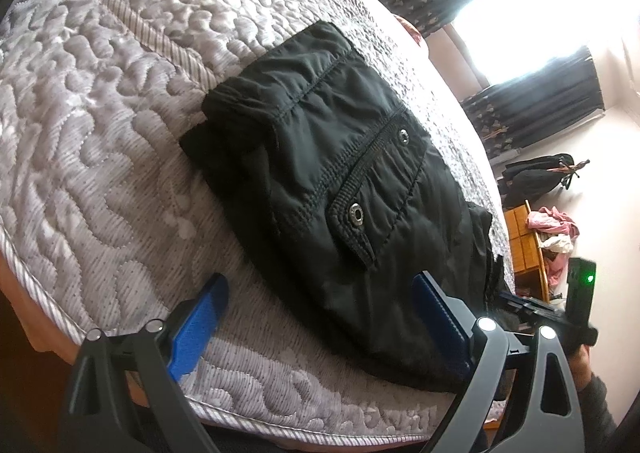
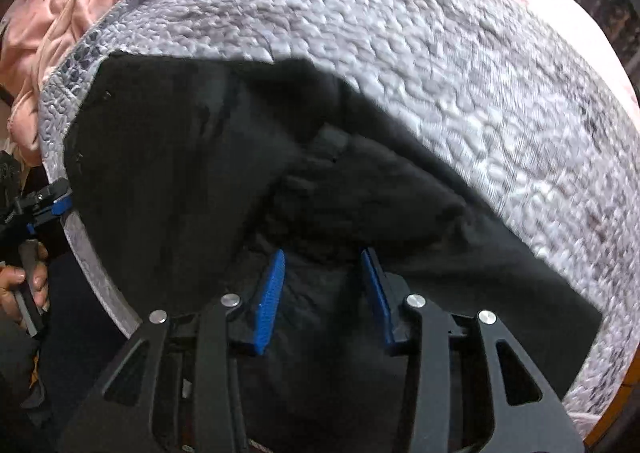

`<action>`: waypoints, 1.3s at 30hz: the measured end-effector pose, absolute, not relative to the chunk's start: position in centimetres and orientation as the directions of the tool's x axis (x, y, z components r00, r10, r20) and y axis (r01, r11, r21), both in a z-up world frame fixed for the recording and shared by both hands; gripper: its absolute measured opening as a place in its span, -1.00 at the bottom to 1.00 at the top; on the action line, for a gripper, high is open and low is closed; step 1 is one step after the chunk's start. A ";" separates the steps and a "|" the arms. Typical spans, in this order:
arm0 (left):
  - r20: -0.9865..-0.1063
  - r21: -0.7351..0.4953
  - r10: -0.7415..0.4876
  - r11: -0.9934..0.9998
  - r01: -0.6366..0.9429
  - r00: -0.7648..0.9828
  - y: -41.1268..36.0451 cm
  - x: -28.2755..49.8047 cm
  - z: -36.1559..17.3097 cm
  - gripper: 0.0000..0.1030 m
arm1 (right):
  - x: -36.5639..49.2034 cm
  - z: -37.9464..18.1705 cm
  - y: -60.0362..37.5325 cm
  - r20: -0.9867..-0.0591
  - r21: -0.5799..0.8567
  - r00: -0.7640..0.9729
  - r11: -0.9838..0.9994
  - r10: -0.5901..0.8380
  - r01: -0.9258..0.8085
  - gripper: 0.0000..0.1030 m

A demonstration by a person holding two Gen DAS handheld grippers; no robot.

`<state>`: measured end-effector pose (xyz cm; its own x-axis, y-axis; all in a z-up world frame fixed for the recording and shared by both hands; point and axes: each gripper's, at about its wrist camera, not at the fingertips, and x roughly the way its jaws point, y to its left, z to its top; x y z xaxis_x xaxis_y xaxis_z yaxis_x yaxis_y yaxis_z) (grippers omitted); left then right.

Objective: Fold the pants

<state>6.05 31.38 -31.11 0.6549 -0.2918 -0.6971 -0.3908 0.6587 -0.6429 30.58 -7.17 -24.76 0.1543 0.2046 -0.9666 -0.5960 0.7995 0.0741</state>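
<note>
Blue fingers (image 2: 271, 295) of our right gripper (image 2: 322, 293) hang released over black pants (image 2: 168, 173); left gripper (image 1: 320, 327) released too. Slippery folds may spring apart.

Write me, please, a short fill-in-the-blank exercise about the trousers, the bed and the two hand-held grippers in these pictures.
1. The folded black fabric pants lie on a quilted grey ____.
2. The pocket flap carries two metal ____.
3. The pads of the left hand-held gripper are coloured ____.
4. The right hand-held gripper hangs over the pants with its jaws ____.

Missing words: bedspread; snaps; blue; open
</note>
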 end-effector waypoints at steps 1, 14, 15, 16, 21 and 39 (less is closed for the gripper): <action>-0.687 -0.650 -0.288 0.654 -0.387 0.667 31.6 5.7 -30.8 0.82 | 31.1 -23.8 -6.9 -0.962 0.105 0.142 0.798 0.232 -0.594 -0.21; -0.461 -0.886 -0.336 0.127 -0.446 0.821 37.4 3.7 -32.5 0.91 | 36.4 -16.9 14.5 -0.956 0.268 -0.177 0.455 0.232 -0.849 0.67; -0.455 -0.888 -0.337 0.104 -0.448 0.824 37.6 3.9 -32.9 0.91 | 36.5 -17.5 16.2 -0.954 0.283 -0.203 0.435 0.222 -0.855 0.67; -0.454 -0.888 -0.332 0.089 -0.452 0.827 37.8 4.2 -33.2 0.91 | 36.6 -18.1 18.7 -0.951 0.296 -0.229 0.407 0.207 -0.864 0.67; -0.465 -0.883 -0.324 0.096 -0.460 0.824 38.4 5.7 -33.6 0.91 | 36.4 -21.9 25.6 -0.942 0.332 -0.290 0.333 0.170 -0.883 0.67; -0.550 -0.830 -0.317 0.110 -0.547 0.772 38.4 6.9 -34.8 0.00 | 34.4 -31.1 33.7 -0.906 0.416 -0.424 0.199 0.002 -0.887 0.14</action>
